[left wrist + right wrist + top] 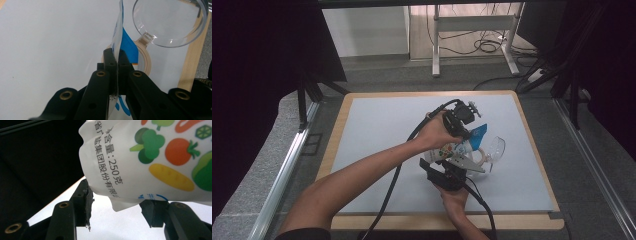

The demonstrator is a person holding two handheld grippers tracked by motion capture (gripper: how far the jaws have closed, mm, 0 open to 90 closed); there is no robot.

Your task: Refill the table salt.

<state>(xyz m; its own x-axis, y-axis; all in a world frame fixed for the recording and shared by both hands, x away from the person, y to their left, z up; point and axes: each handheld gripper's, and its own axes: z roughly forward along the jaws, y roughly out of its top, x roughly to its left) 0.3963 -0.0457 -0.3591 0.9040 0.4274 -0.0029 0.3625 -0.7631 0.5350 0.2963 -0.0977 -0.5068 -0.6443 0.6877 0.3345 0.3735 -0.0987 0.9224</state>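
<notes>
Left gripper (116, 62) clamps tilted pouch (119, 37)

The pouch (155, 162) is cut off by the right gripper view's top edge.

Even, soft overhead light falls on the pale table (377, 130), with dark, dim surroundings. The high view is slightly grainy. Both gripper views are sharp up close, with faint glare on clear plastic.
</notes>
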